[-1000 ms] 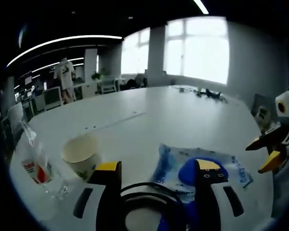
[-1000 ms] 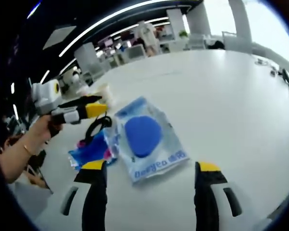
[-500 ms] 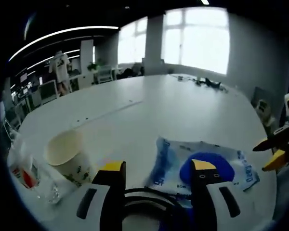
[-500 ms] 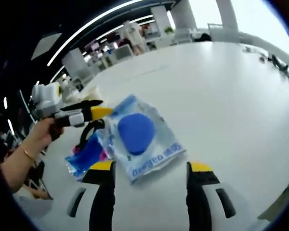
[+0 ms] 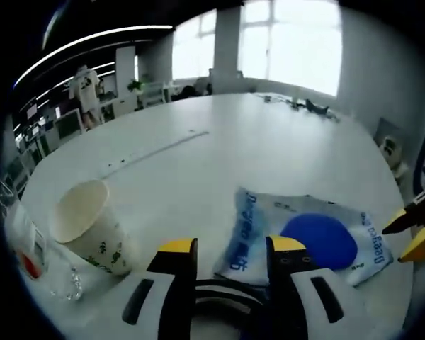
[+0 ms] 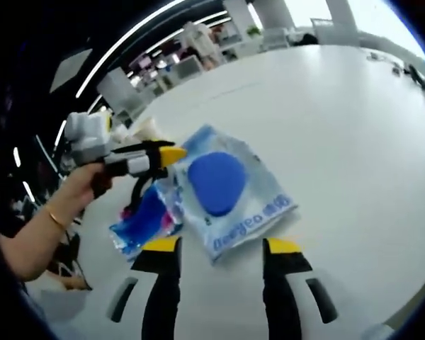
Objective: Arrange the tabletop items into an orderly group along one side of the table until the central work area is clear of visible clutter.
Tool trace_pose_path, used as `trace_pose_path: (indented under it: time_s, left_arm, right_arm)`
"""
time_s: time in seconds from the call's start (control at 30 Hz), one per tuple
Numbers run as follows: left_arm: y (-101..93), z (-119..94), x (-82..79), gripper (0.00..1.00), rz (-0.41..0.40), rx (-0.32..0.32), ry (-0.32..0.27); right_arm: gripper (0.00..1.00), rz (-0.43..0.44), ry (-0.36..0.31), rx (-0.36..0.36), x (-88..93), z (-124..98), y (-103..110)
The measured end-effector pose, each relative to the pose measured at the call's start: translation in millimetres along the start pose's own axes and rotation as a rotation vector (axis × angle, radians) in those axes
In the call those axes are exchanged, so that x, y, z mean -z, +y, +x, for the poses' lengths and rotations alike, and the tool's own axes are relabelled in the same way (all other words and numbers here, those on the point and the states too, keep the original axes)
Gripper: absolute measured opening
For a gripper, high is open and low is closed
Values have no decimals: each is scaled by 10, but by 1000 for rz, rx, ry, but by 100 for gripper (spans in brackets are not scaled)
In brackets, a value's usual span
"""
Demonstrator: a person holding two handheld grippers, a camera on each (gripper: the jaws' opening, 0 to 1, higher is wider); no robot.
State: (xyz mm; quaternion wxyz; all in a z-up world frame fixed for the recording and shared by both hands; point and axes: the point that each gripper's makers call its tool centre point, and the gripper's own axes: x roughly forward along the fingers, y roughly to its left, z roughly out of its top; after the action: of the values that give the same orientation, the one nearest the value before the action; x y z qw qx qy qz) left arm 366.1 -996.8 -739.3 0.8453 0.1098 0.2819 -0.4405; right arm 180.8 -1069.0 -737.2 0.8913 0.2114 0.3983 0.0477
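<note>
Left gripper view looks across a big white table (image 5: 269,149). The left gripper (image 5: 227,248) hangs low over the table with its yellow-tipped jaws apart and nothing between them. A black cable loop (image 5: 223,294) lies on the table right between the jaws. Just past the right jaw lies a clear plastic bag (image 5: 304,234) with a blue round thing inside. A paper cup (image 5: 88,227) leans on its side to the left, next to a clear plastic bottle (image 5: 25,244) (only partly seen).

Right gripper view shows the right gripper (image 6: 219,248) loose too, jaws apart and holding nothing, close to the near edge of the same bag (image 6: 230,188). A blue and pink packet (image 6: 145,223) lies beside the bag. A hand (image 6: 85,180) holds the other gripper just above the packet.
</note>
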Motion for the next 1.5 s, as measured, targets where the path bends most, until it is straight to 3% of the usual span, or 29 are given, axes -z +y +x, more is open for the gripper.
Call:
trace_pose_path:
  time_s: [0.23, 0.47, 0.73, 0.87, 1.0, 1.23, 1.5]
  left_arm:
    - [17, 17, 76, 32, 53, 0, 37]
    - [-20, -1, 202, 18, 50, 15, 90]
    - [10, -6, 206, 11, 49, -2, 96]
    - [-20, -42, 207, 7, 72, 0, 98]
    - [-43, -56, 207, 4, 94, 2, 100]
    - [-56, -65, 223, 3, 128, -1, 112]
    - [-46, -94, 189, 1, 151, -31, 91]
  right_arm:
    - [35, 5, -11, -3, -2, 9, -7]
    - [30, 31, 11, -3, 64, 29, -53]
    - [24, 62, 13, -13, 81, 33, -48]
    - [22, -34, 40, 29, 115, 32, -99]
    - [13, 38, 50, 20, 151, 52, -105]
    - [3, 16, 46, 12, 142, 57, -87]
    - [1, -7, 20, 18, 88, 28, -125]
